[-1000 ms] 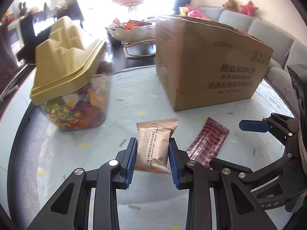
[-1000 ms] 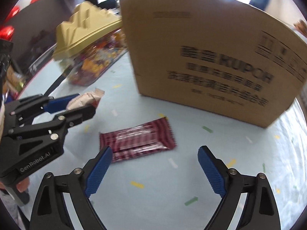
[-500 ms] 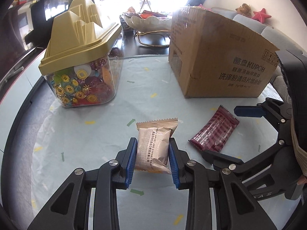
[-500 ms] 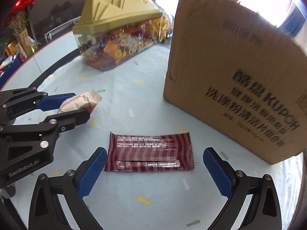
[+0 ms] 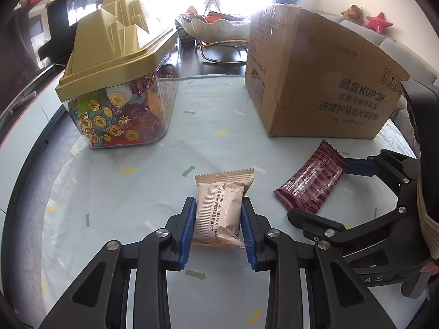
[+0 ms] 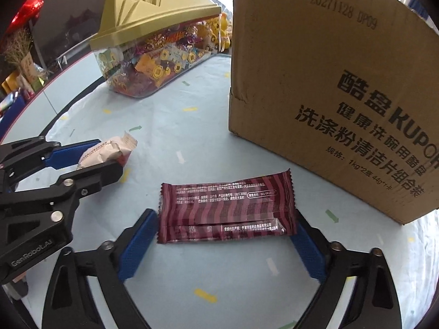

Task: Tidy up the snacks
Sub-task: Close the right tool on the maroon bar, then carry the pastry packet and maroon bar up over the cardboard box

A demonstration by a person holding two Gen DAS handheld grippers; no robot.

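Left tool (image 5: 218, 226) is clenched on the beige snack packet (image 5: 219, 213), pads pressing its long sides. Right tool (image 6: 222, 242) is closing, jaws wide, straddling the maroon snack bar (image 6: 226, 211), which lies flat on the counter (image 6: 192, 142) in front of the cardboard box (image 6: 329, 82); pads at its two crimped ends, firm contact unclear. Judgement: bar is light, wrapper slick and crushable; gripping across the firmer middle looks safer than the ends.

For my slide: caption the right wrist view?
Right gripper closing around maroon snack bar lying beside cardboard box.
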